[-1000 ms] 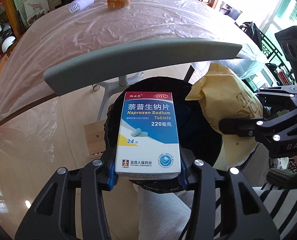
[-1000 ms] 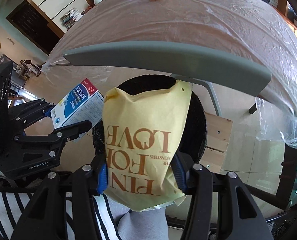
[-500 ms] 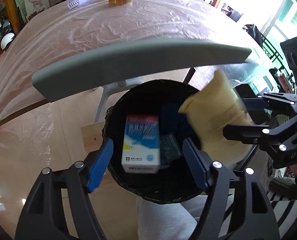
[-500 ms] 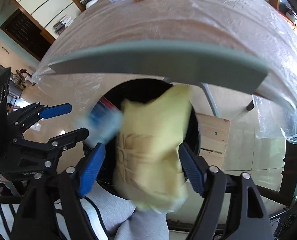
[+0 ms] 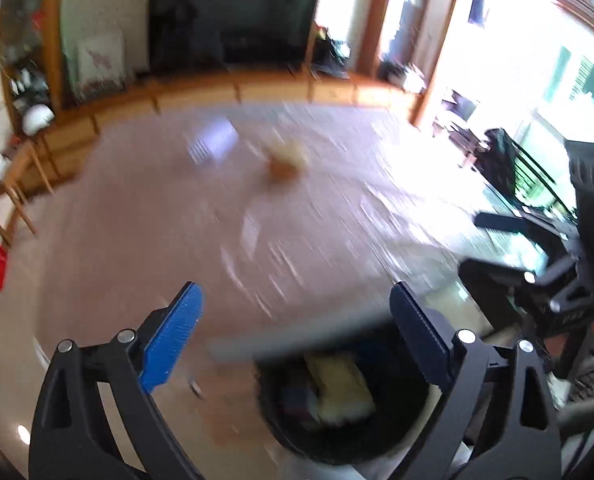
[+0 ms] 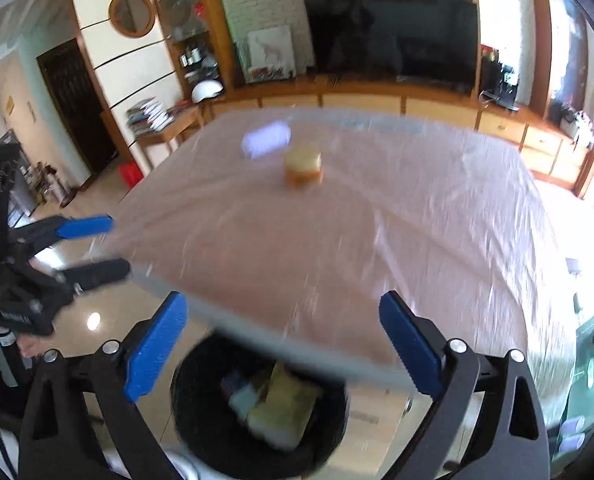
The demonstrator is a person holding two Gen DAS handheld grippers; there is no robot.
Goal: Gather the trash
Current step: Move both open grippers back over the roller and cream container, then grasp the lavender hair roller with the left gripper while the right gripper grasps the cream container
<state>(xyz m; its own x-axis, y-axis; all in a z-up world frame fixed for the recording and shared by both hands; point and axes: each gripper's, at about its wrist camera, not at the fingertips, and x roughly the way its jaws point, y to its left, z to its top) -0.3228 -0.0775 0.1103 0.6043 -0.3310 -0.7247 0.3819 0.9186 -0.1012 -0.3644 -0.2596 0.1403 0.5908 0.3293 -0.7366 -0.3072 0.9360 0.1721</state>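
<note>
Both tools were empty. The left hand-held gripper point(image 5: 295, 330) had its blue pads point(image 5: 171, 338) spread wide with nothing between them, and the right hand-held gripper point(image 6: 283, 346) stood equally agape. Each hung above the black bin point(image 6: 201, 432), which sat on the floor just under the near edge of the surface point(image 6: 377, 248). Inside the bin lay a yellow bag point(image 6: 285, 408) and a pale box point(image 6: 243, 398) beside it, touching.

Two things sat on the plastic-covered surface, well away from the grippers: a white roller point(image 6: 267, 142) lying on its side, and just beside it an orange jar point(image 6: 303, 168) standing upright with a paler lid. Both were blurred, so finer detail could not be told.

Judging by looks, the roller was probably light and hollow, apt to roll off if nudged; it would best be pinched across its middle, pads square to its long axis. The jar seemed stiff and smooth-sided, perhaps slippery, and heavier if not empty; a hold across the body below the lid, not on the lid itself, looked safest. The wrinkled plastic sheet could drag or lift with either item.
</note>
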